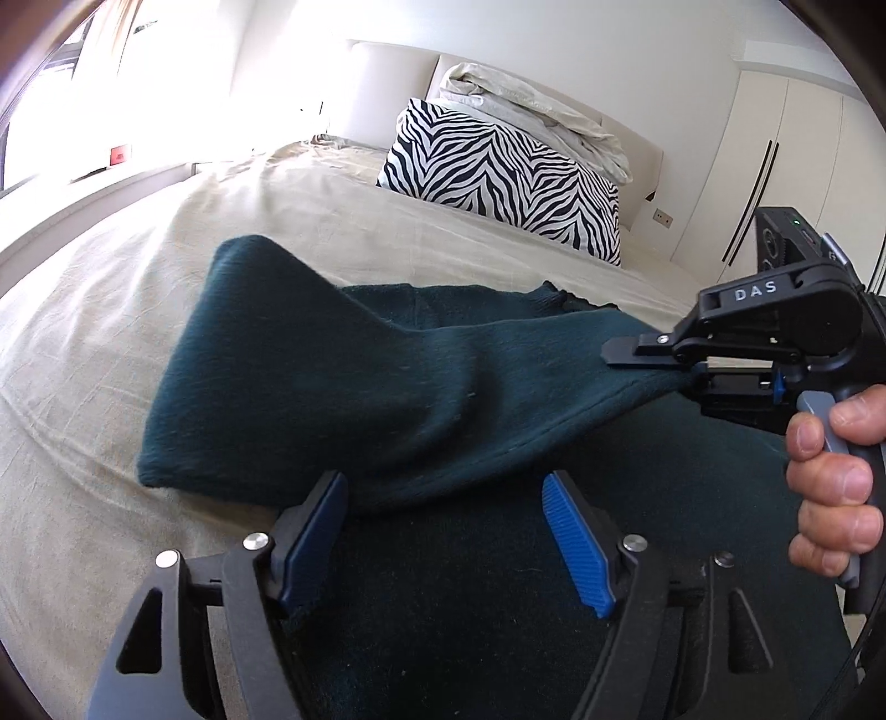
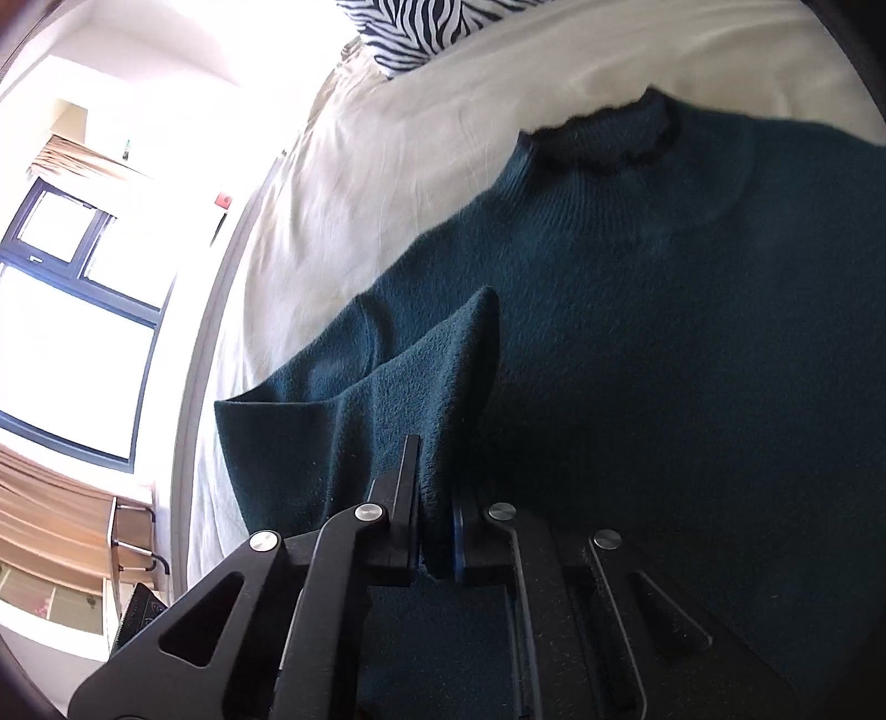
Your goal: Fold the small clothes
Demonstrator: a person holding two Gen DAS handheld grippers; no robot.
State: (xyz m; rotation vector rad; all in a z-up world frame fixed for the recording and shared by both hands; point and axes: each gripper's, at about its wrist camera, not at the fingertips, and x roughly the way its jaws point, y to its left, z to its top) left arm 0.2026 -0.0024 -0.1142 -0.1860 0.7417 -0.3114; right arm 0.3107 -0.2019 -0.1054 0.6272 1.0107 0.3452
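sweater (image 1: pixel 343 382), dark teal, spread on a beige bed sheet (image 1: pixel 111 288), one part lifted and pulled across toward the right side of the left wrist view. left gripper (image 1: pixel 443 531) low in that view, blue-padded fingers (image 1: pixel 576 548) spread wide apart, hovering over the near part of the sweater with a fabric edge lying between them, not clamped on anything. right gripper (image 1: pixel 673 363) at the right edge, fingers pressed together on a hem of the raised flap, cloth stretched taut from that pinch. bare hand (image 1: pixel 830 482) wrapped round its handle and trigger. zebra pillow (image 1: pixel 498 177) standing against the headboard, crumpled pale bedding (image 1: pixel 531 111) piled behind it, white wardrobe doors (image 1: pixel 775 166) to the right.

seen from the right wrist: right gripper (image 2: pixel 434 531) closed tight on a fold of the sweater (image 2: pixel 664 332), knit bunched and rising in a peak just above the fingers (image 2: pixel 407 498). rest of the garment flat on the bed sheet (image 2: pixel 387 138), ribbed neck opening (image 2: pixel 609 138) toward the top. zebra pillow (image 2: pixel 421 27) at the top edge. bright window (image 2: pixel 72 288) with dark frame at left, chair (image 2: pixel 130 543) below it.
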